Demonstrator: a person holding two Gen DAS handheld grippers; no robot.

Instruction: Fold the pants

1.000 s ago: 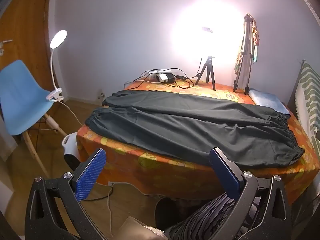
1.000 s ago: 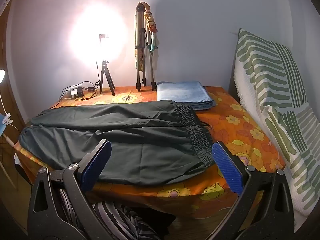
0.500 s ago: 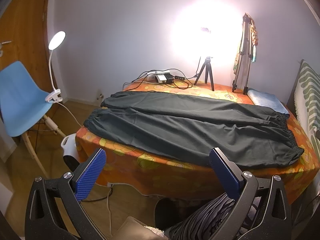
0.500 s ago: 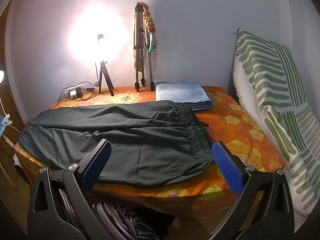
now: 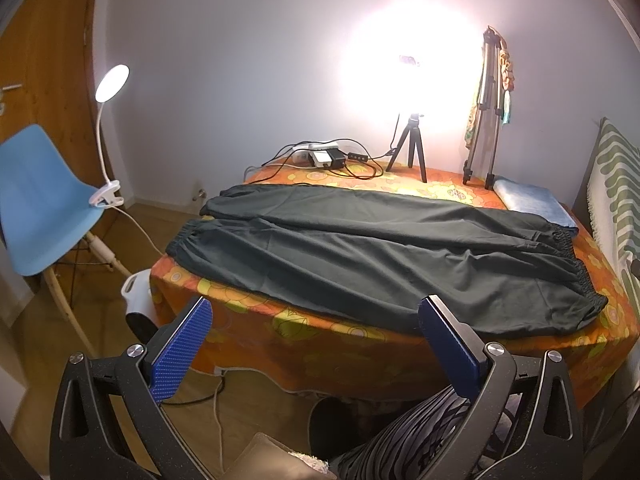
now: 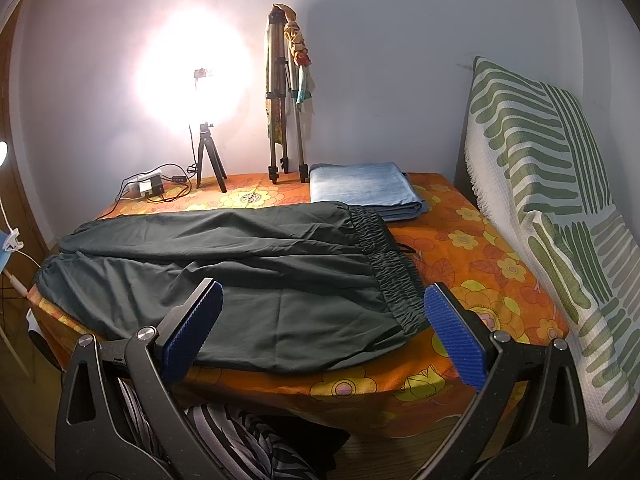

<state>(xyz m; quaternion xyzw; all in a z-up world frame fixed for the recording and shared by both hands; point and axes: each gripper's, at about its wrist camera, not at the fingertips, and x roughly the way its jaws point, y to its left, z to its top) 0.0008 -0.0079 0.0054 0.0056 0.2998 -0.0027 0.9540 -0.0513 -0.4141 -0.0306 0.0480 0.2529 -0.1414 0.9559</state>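
The dark green elastic-waist pants (image 5: 380, 256) are laid out flat and unfolded across the orange flower-print tabletop (image 6: 472, 252), waistband by the folded light blue cloth (image 6: 364, 188), while the left gripper (image 5: 316, 340) and right gripper (image 6: 320, 328) are held spread wide, nothing pinched.

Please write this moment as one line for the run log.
stage: before first grasp | pants: flat on table, unfolded | left gripper: open, empty | right gripper: open, empty, near waistband
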